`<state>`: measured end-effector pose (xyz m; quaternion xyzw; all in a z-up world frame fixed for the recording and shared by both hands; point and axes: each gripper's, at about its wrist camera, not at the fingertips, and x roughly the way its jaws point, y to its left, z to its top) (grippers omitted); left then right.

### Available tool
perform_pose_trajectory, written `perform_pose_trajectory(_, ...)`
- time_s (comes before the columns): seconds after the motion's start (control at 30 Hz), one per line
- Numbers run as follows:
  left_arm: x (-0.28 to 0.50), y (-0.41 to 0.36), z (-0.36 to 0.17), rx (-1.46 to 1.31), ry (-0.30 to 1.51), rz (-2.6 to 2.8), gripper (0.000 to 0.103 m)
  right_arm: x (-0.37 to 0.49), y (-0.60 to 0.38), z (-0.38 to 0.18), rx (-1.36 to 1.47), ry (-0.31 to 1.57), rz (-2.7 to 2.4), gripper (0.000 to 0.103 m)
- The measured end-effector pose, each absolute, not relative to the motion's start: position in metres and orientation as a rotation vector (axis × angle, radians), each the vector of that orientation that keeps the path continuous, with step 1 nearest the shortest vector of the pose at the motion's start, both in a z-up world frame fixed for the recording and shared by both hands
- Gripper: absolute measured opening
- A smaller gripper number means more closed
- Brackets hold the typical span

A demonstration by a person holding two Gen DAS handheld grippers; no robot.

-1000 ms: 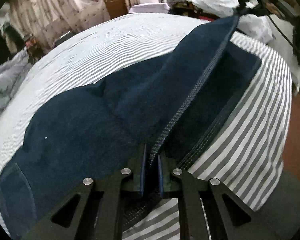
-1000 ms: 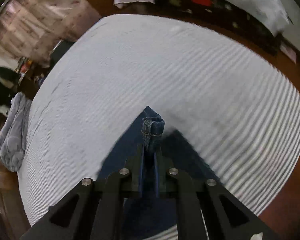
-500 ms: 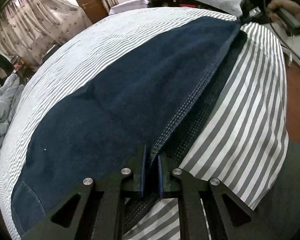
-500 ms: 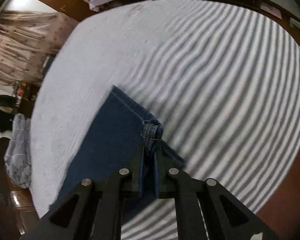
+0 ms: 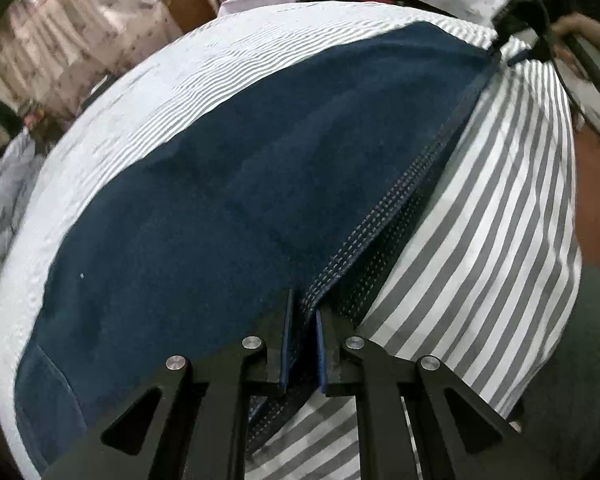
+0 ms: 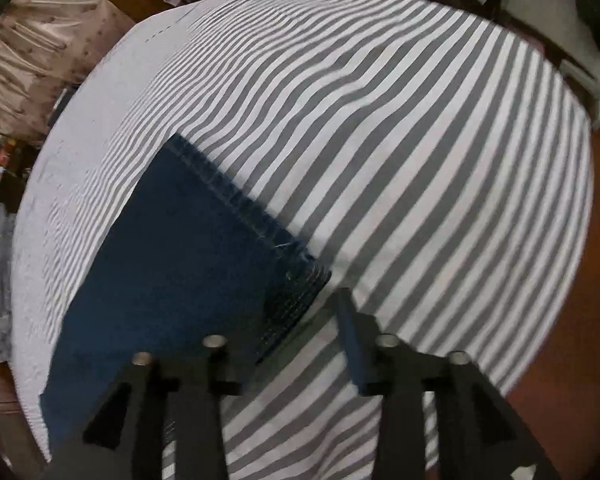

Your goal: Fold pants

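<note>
Striped bed sheet lies under the blue pants. On the left, the left hand-held gripper pinches the pants' edge. The right hand-held gripper has just opened, dropping the hem flat, so this fold looks done.

Pants cut off at lower left edge, hem corner partly behind right claw, room background blurred

dark blue pants on grey-and-white striped bedsheet.
</note>
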<state>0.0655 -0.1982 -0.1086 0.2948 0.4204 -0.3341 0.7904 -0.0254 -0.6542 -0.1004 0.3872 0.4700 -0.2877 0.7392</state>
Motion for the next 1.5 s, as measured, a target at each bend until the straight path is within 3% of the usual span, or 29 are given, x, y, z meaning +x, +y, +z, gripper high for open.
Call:
perform_pose_trajectory(0.27,0.085,-0.170,-0.065,0.368,0.958,-0.755,0.022,-0.014,-0.628,-0.032,0.713,0.953,-0.551,0.038)
perform_pose_trajectory(0.4,0.087,-0.160,-0.064,0.299,1.046,-0.846,0.026,0.014,-0.590,-0.009,0.682,0.953,-0.407,0.050)
perform_pose_trajectory(0.47,0.076,-0.162,-0.069,0.333,1.069,-0.894,0.026,0.039,-0.565,0.000,0.645,0.973,-0.321,0.050)
perform_pose_trajectory(0.57,0.058,-0.166,-0.069,0.425,1.017,-0.895,0.026,0.071,-0.529,0.004,0.586,1.005,-0.219,0.050)
perform_pose_trajectory(0.73,0.086,-0.155,-0.056,0.335,0.943,-0.692,0.026,0.122,-0.458,0.009,0.445,1.058,-0.069,0.051)
perform_pose_trajectory(0.83,0.111,-0.151,-0.058,0.341,0.896,-0.497,0.028,0.152,-0.417,0.006,0.378,1.096,0.038,0.051)
perform_pose_trajectory(1.07,0.106,-0.157,-0.112,0.467,0.930,-0.465,0.028,0.254,-0.324,-0.031,0.627,1.272,0.569,0.053)
perform_pose_trajectory(1.2,0.085,-0.147,-0.117,0.460,0.867,-0.473,0.028,0.302,-0.275,-0.060,0.589,1.389,0.681,0.053)
perform_pose_trajectory(1.5,0.097,-0.132,-0.118,0.325,0.927,-0.486,0.028,0.345,-0.192,-0.121,0.574,1.678,0.892,0.053)
